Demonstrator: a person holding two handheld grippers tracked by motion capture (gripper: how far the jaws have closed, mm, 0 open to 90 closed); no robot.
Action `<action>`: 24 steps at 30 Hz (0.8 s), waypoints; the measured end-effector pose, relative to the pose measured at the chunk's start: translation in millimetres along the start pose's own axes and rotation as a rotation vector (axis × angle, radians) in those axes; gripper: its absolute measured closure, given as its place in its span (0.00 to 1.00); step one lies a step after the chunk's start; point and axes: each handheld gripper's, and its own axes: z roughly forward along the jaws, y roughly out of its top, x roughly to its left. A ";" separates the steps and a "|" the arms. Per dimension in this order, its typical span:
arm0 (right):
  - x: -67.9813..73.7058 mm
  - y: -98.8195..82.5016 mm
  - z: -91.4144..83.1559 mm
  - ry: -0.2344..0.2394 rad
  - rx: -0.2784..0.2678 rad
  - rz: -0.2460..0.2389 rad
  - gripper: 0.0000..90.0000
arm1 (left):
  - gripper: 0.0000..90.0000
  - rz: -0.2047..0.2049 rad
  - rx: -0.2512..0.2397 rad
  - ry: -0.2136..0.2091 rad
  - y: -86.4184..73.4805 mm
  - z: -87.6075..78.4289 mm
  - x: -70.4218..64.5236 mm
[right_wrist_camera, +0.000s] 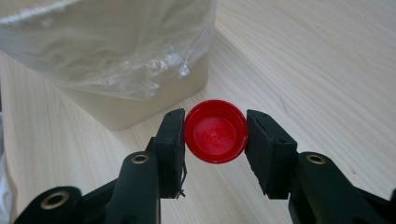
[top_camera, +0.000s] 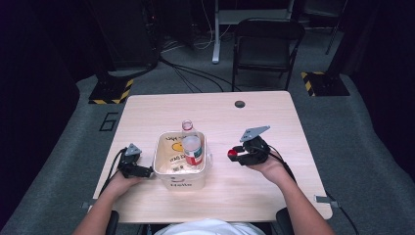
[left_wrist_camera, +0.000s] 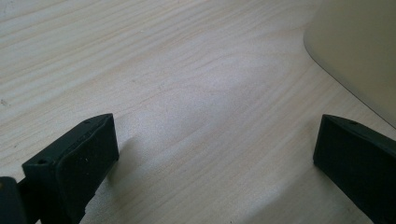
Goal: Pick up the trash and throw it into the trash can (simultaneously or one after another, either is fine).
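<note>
A red bottle cap [right_wrist_camera: 215,131] sits pinched between the two black jaws of my right gripper [right_wrist_camera: 215,135], open side toward the camera. In the high view that right gripper [top_camera: 234,155] hovers above the table to the right of a cream bin [top_camera: 179,182], the cap [top_camera: 231,153] showing at its tip. A clear bottle [top_camera: 192,145] with a red label stands uncapped inside the bin. My left gripper [top_camera: 145,171] rests at the bin's left side, its jaws spread wide over bare wood [left_wrist_camera: 205,135] with nothing between them.
The bin wall [right_wrist_camera: 140,105] carries a clear plastic liner [right_wrist_camera: 112,46] that hangs over its rim. The wooden table [top_camera: 274,122] has a cable hole [top_camera: 239,104] at the back. A black chair [top_camera: 264,46] stands beyond the table.
</note>
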 end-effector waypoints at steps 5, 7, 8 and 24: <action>6.1 10.4 -10.3 0.008 -0.027 -0.017 0.64 | 0.00 0.002 0.000 0.001 0.0 0.0 0.1; 8.0 13.9 -13.1 0.016 -0.041 -0.021 0.65 | 0.00 0.001 0.000 0.001 0.0 0.0 0.0; 8.6 15.6 -13.8 0.022 -0.048 -0.030 0.65 | 0.00 -0.002 -0.001 0.000 -0.1 0.1 -0.2; 23.3 45.0 -29.7 0.041 -0.116 -0.078 0.64 | 0.00 -0.002 -0.001 0.001 -0.1 0.0 -0.2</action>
